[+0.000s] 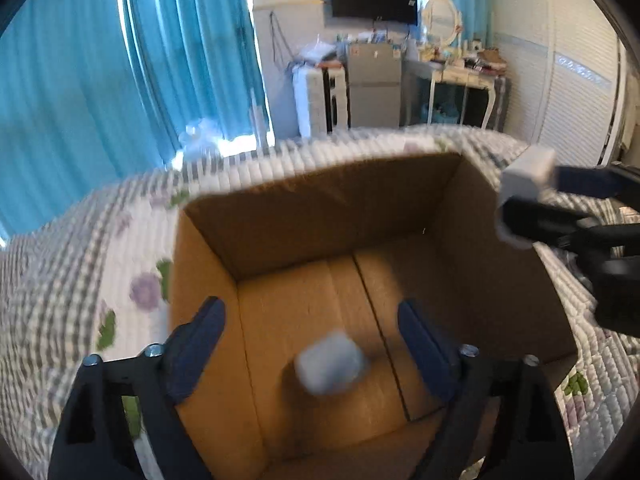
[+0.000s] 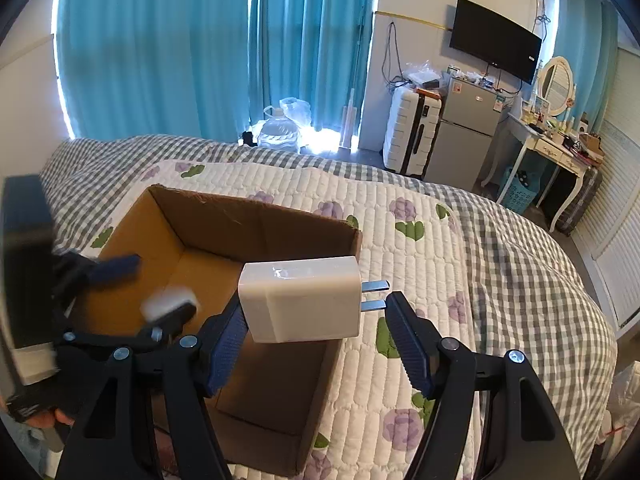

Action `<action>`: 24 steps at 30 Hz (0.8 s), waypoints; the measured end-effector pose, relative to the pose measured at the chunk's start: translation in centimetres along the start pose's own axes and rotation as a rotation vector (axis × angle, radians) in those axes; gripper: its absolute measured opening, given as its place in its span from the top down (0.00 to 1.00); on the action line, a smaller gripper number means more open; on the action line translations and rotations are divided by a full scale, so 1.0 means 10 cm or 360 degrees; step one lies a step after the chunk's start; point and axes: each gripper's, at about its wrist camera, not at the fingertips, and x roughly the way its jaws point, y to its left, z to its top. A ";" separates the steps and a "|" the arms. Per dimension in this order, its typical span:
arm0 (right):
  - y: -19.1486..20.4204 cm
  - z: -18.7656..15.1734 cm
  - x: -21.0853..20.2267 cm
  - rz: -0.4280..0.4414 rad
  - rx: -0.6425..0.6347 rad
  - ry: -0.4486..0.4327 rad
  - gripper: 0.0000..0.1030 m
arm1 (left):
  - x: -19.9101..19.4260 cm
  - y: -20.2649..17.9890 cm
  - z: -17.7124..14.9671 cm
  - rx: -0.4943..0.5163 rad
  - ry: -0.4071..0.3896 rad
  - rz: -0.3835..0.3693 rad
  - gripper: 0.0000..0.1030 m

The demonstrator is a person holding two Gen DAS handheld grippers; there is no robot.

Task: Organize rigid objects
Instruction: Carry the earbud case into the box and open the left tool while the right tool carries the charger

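An open cardboard box (image 1: 320,216) sits on a quilted bedspread (image 1: 120,248) with purple flowers. A small white block (image 1: 331,362), too blurred to identify, shows between the tips of the left gripper (image 1: 312,344), with the box floor behind it; whether it rests there or hangs in the air cannot be told. That gripper's jaws stand wide apart. The right gripper (image 2: 314,320) holds a white charger (image 2: 300,300), a glossy rectangular plug with two metal prongs pointing right, above the box's near corner.
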 end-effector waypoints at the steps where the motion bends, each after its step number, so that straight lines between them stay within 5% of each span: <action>1: -0.01 0.00 0.01 0.0002 0.0003 -0.0003 0.34 | -0.04 0.00 0.03 0.0011 -0.0031 0.0020 0.12; 12: 0.19 0.15 0.38 0.0034 -0.0035 0.0030 0.33 | -0.43 0.31 0.16 -0.0099 -0.0167 0.0076 0.12; 14: 0.22 0.14 0.41 0.0031 -0.0024 0.0016 0.21 | -0.54 0.33 0.17 -0.0110 -0.0190 0.0056 0.12; 24: 0.14 0.06 -0.65 -0.0121 0.0053 -0.0131 0.06 | -1.41 0.33 -0.06 -0.0157 -0.0257 0.0085 0.05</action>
